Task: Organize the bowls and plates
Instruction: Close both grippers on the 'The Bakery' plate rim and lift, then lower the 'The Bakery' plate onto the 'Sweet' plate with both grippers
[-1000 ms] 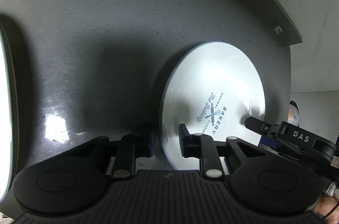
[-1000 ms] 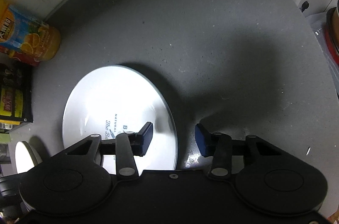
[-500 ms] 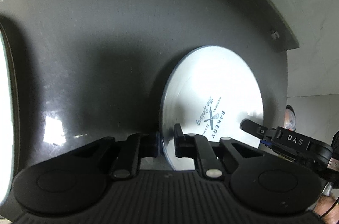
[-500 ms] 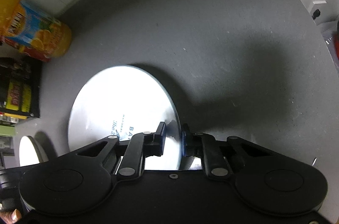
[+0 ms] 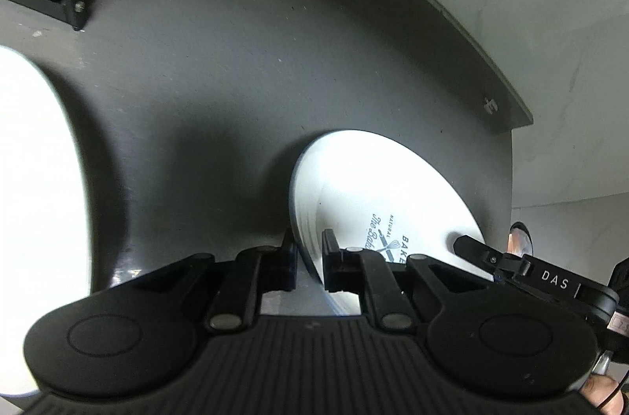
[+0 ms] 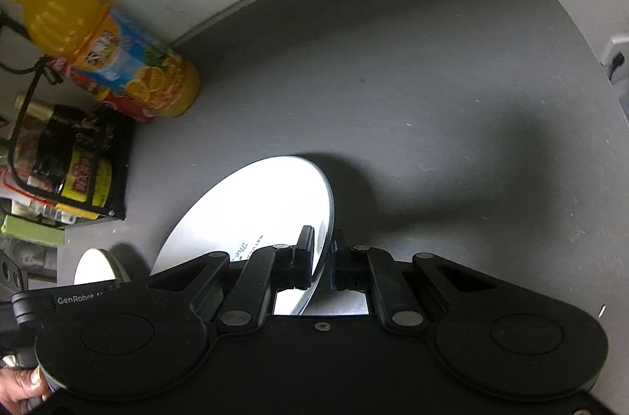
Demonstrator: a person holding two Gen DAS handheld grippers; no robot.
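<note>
Both sides now clamped on white plate [image 5: 377, 195] rim, left gripper [image 5: 308, 259] and right gripper [image 6: 323, 263], and lifted off grey counter [image 6: 412, 92] — ready for transfer to stack.

Both wrist views close, angled down, sharing plate [image 5: 377, 195] [image 6: 251, 210] and counter [image 5: 220, 69] [image 6: 412, 81]

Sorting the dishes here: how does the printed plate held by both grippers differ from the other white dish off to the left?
The printed plate carries blue bakery lettering; the other white dish shows no print, though glare washes it out. The printed plate is pinched at opposite rims by the left gripper and right gripper, while the other dish is held by neither. The printed plate looks tilted; the other dish's pose is unclear. Both are round and white.
</note>
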